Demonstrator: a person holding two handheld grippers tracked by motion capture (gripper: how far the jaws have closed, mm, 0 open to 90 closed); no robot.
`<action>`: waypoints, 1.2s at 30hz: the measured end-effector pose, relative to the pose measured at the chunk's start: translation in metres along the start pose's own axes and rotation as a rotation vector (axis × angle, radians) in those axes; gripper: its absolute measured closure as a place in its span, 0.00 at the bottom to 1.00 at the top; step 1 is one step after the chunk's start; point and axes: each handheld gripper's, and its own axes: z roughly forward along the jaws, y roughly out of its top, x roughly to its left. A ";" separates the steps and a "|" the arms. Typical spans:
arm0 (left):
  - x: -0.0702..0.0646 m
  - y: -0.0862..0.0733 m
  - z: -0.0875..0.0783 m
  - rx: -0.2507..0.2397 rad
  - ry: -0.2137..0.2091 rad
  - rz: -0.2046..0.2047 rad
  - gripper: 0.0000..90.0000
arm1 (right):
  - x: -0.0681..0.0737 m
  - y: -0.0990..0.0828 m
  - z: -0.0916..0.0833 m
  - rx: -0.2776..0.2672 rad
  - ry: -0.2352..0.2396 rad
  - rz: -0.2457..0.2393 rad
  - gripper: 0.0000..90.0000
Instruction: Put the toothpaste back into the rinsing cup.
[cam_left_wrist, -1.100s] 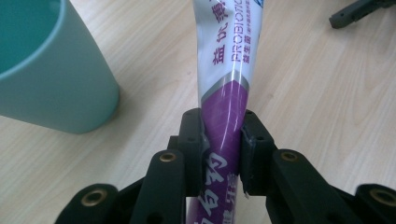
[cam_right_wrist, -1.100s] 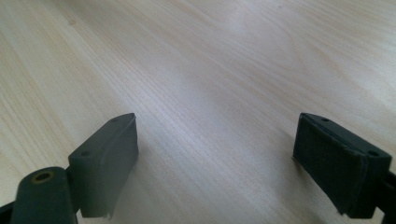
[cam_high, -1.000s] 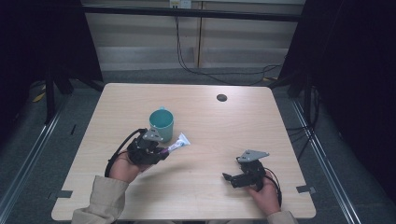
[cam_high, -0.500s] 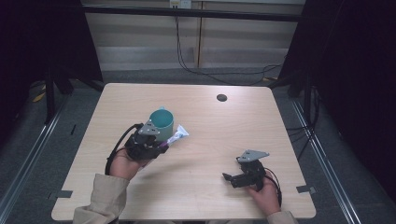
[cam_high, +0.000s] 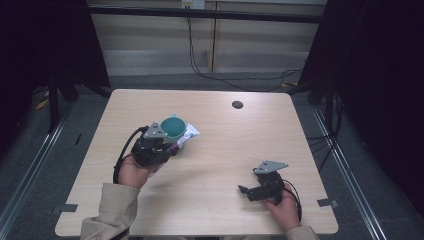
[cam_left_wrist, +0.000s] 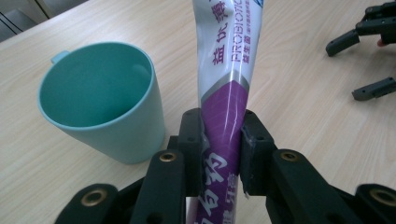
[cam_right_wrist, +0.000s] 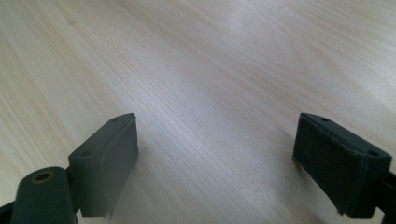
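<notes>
A teal cup (cam_high: 174, 127) (cam_left_wrist: 100, 100) stands upright on the wooden table (cam_high: 225, 130), left of centre. My left gripper (cam_high: 172, 146) (cam_left_wrist: 223, 140) is shut on a white and purple toothpaste tube (cam_left_wrist: 228, 70) (cam_high: 189, 134), whose flat end points away beside the cup's right side. In the left gripper view the cup is empty and the tube hangs just right of its rim. My right gripper (cam_high: 245, 192) (cam_right_wrist: 215, 158) rests low near the table's front right, open, with bare wood between its jaws.
A dark round hole (cam_high: 237, 104) marks the table near its far edge. Cables trail over the floor behind the table. In the left gripper view the right gripper's black jaws (cam_left_wrist: 369, 44) lie at the upper right.
My left gripper has carried the tube a little farther away, up against the cup's right side. The right gripper has stayed put.
</notes>
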 end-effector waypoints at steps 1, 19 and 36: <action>0.001 0.001 -0.001 -0.007 0.012 0.001 0.83 | 0.000 0.000 0.000 0.000 0.000 0.000 0.15; 0.006 0.017 -0.008 -0.099 0.047 -0.032 0.83 | 0.000 0.000 0.000 -0.001 0.000 -0.001 0.15; 0.010 0.031 -0.013 -0.176 0.072 -0.061 0.83 | 0.000 0.000 0.000 0.000 0.000 0.000 0.15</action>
